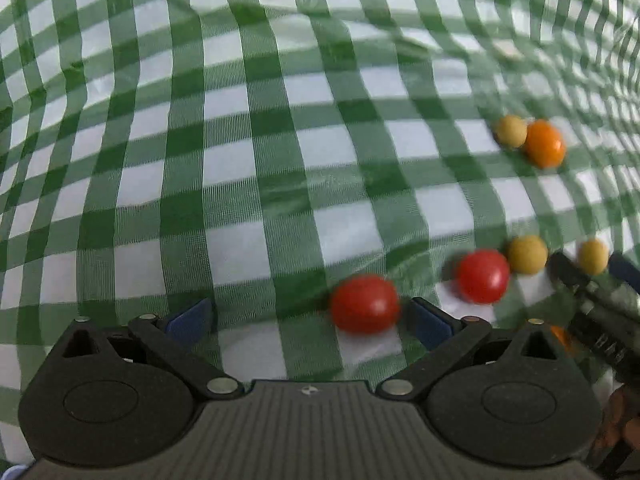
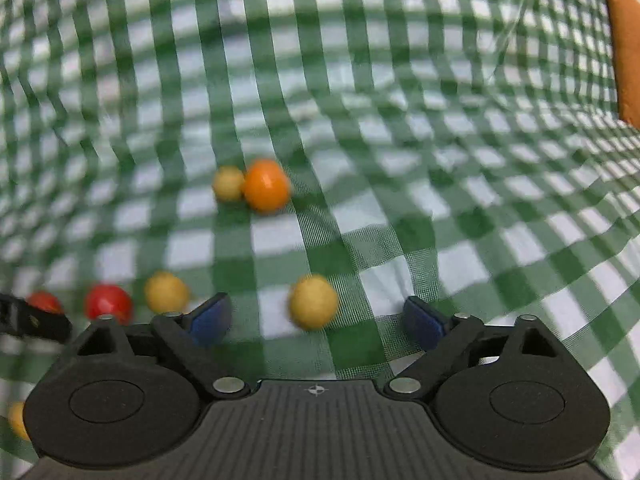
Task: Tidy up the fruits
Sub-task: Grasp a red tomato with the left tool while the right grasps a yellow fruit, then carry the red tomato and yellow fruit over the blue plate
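Two views, and each one catches stuff the other misses. Left wrist cam: left gripper has its fingers spread wide, with a red fruit sitting on the checked cloth between the tips, nothing pinching it. A second red fruit lies near. Right wrist cam: right gripper is wide too, a yellow fruit loose between its fingers, plus an orange fruit further off and an orange-brown thing at the edge.

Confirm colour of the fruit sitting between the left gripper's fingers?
Red. The fruit lies between the open blue pads, untouched; clearest in the left wrist view.
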